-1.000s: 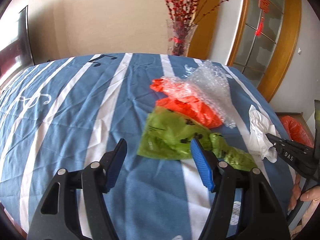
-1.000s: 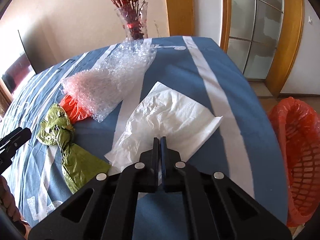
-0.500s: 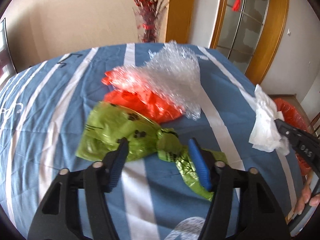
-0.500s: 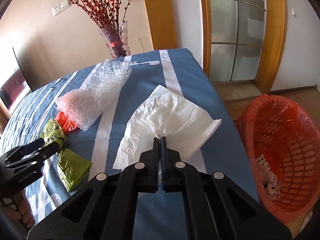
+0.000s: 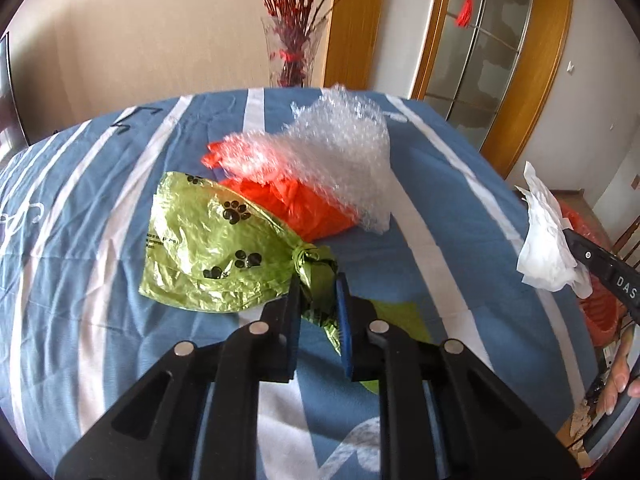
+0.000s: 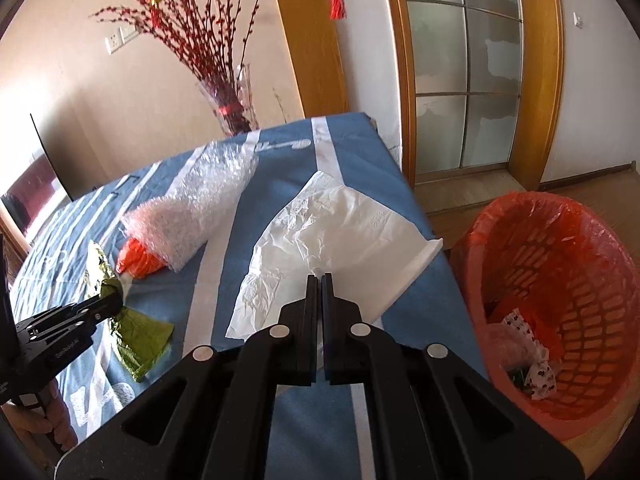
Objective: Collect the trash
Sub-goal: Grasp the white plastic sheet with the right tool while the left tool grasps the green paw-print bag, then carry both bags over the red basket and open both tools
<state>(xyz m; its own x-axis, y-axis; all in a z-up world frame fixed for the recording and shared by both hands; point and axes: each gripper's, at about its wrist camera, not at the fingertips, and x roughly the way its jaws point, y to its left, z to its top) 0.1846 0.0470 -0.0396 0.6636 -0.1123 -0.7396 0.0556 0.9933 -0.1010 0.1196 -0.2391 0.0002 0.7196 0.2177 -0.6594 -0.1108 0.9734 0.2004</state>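
Observation:
My left gripper (image 5: 318,286) is shut on the knotted neck of a green plastic bag (image 5: 208,244) with black paw prints, which lies on the striped tablecloth (image 5: 80,200). Behind it lie an orange plastic bag (image 5: 304,208) and clear bubble wrap (image 5: 336,152). My right gripper (image 6: 319,278) is shut on a white paper tissue (image 6: 340,232) and holds it above the table's right edge, beside the orange mesh trash basket (image 6: 560,280). The tissue (image 5: 548,240) also shows at the right of the left wrist view.
A glass vase (image 5: 294,52) with red branches stands at the table's far edge. The basket sits on the wooden floor and holds some trash (image 6: 528,352). A wood-framed glass door (image 6: 464,64) is behind it.
My left gripper moved onto the green bag and closed on its knot. My right gripper carried the tissue right, toward the basket.

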